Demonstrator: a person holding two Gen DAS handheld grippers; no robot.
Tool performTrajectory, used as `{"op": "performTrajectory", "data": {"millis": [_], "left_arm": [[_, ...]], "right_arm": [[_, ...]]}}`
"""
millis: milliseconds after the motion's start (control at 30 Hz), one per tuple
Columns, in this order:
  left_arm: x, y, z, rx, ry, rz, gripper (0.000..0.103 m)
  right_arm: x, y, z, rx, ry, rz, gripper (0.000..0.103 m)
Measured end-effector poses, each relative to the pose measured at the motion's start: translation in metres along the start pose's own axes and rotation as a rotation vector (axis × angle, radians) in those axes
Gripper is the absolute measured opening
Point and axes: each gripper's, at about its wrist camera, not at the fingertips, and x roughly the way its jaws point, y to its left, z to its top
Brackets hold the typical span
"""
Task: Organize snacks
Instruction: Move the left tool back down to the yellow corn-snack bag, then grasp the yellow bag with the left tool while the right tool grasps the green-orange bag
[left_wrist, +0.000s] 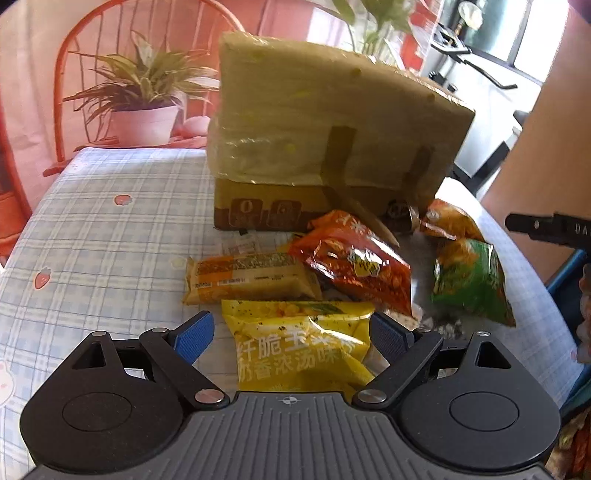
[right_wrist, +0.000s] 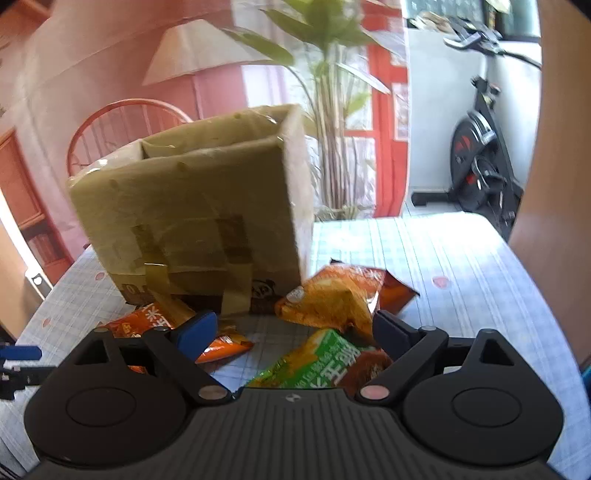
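Note:
A tall taped cardboard box (left_wrist: 325, 122) stands on the checked tablecloth (left_wrist: 110, 229); it also shows in the right wrist view (right_wrist: 199, 206), open at the top. Snack packets lie in front of it: a yellow packet (left_wrist: 299, 343), a tan bar packet (left_wrist: 251, 277), a red packet (left_wrist: 354, 262), a green packet (left_wrist: 469, 280) and an orange packet (left_wrist: 447, 219). My left gripper (left_wrist: 291, 332) is open with the yellow packet between its blue fingers. My right gripper (right_wrist: 291, 328) is open over the green packet (right_wrist: 314, 365) and the orange packet (right_wrist: 332, 302).
A potted plant (left_wrist: 144, 99) and a red chair (left_wrist: 92, 59) stand behind the table's far left edge. A tall plant (right_wrist: 325, 110) and an exercise bike (right_wrist: 480, 147) stand beyond the table. The right gripper's side shows at the left view's right edge (left_wrist: 546, 229).

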Motion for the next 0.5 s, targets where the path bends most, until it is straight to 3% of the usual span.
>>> {"op": "performTrajectory", "data": {"millis": [233, 500], "left_arm": [[0.018, -0.005, -0.012, 0.012, 0.06, 0.009, 0.093], [0.028, 0.008, -0.02, -0.073, 0.073, -0.073, 0.091]], "right_arm": [[0.001, -0.013, -0.005, 0.035, 0.012, -0.033, 0.093], [0.009, -0.027, -0.015, 0.074, 0.037, -0.082, 0.093]]}}
